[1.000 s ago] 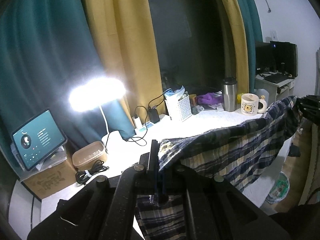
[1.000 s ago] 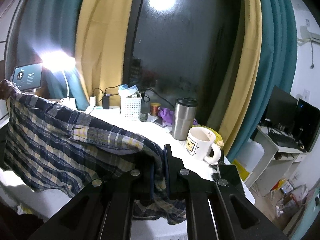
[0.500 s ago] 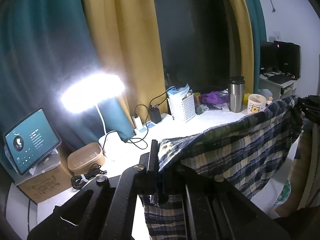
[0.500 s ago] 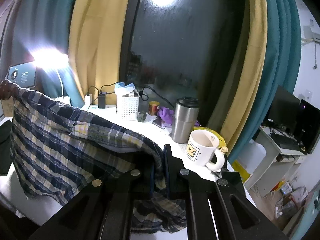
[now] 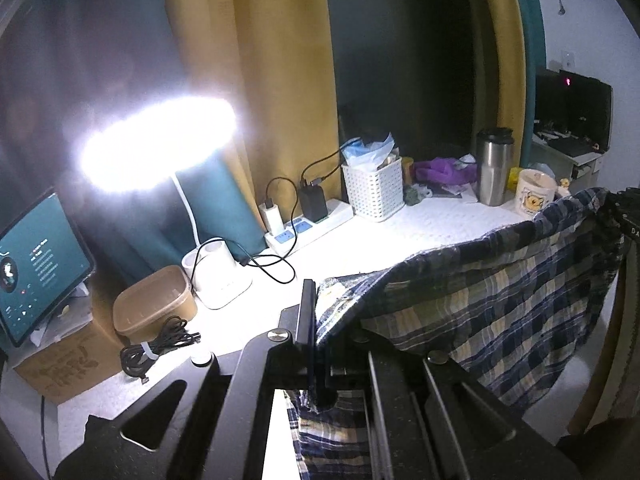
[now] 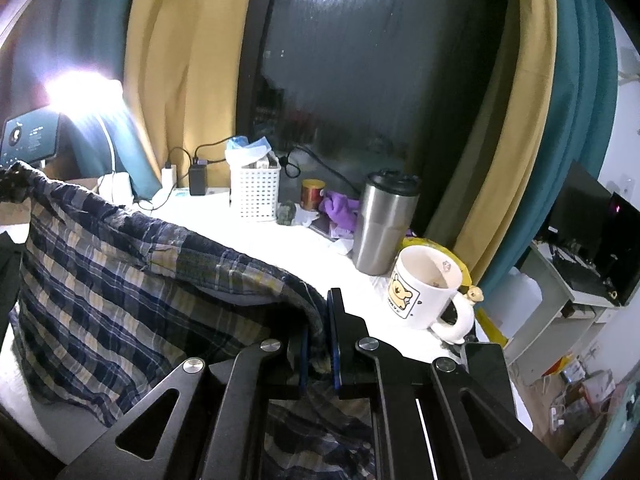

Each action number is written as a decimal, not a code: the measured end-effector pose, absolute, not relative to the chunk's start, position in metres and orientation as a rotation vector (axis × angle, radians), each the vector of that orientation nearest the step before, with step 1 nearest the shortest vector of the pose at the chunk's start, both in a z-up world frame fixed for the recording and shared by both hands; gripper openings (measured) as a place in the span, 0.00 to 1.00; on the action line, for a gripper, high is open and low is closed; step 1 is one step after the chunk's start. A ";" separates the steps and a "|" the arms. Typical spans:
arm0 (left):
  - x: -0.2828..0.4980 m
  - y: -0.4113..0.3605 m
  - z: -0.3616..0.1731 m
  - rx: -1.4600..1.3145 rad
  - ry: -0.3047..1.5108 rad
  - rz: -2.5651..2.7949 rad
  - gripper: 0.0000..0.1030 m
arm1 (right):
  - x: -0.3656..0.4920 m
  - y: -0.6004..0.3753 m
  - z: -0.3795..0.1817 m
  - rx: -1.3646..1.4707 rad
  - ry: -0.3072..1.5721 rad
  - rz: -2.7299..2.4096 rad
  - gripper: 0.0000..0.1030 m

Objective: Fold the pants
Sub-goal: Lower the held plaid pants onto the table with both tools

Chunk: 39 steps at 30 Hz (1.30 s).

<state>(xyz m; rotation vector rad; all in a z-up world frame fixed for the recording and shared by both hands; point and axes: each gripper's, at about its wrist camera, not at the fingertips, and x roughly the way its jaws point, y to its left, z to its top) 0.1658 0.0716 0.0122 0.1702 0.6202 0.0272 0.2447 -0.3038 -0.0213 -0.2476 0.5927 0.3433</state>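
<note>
Soft, rumpled plaid pants in navy and cream hang stretched above the white textured desk. The left gripper pinches one corner, the right gripper the other, both clamped tight on cloth.

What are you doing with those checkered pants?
A person is folding them with a gripper in each hand. The left gripper is shut on one end of the plaid pants, and the right gripper is shut on the other end. The pants hang stretched between them above the white table, not yet folded. A bear mug and a steel tumbler stand near the right gripper.
</note>
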 end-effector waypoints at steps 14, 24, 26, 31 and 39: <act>0.218 0.089 -0.027 0.169 0.723 0.027 0.04 | 0.292 -0.285 -0.056 -0.251 0.689 0.345 0.08; 0.247 0.101 -0.060 0.151 0.814 0.025 0.06 | 0.320 -0.272 -0.080 -0.255 0.747 0.356 0.08; 0.253 0.103 -0.066 0.148 0.828 0.026 0.06 | 0.326 -0.268 -0.084 -0.258 0.758 0.358 0.08; 0.267 0.108 -0.082 0.136 0.874 0.023 0.06 | 0.335 -0.264 -0.096 -0.262 0.786 0.363 0.08; 0.288 0.113 -0.106 0.133 0.936 0.010 0.06 | 0.351 -0.257 -0.116 -0.268 0.838 0.360 0.08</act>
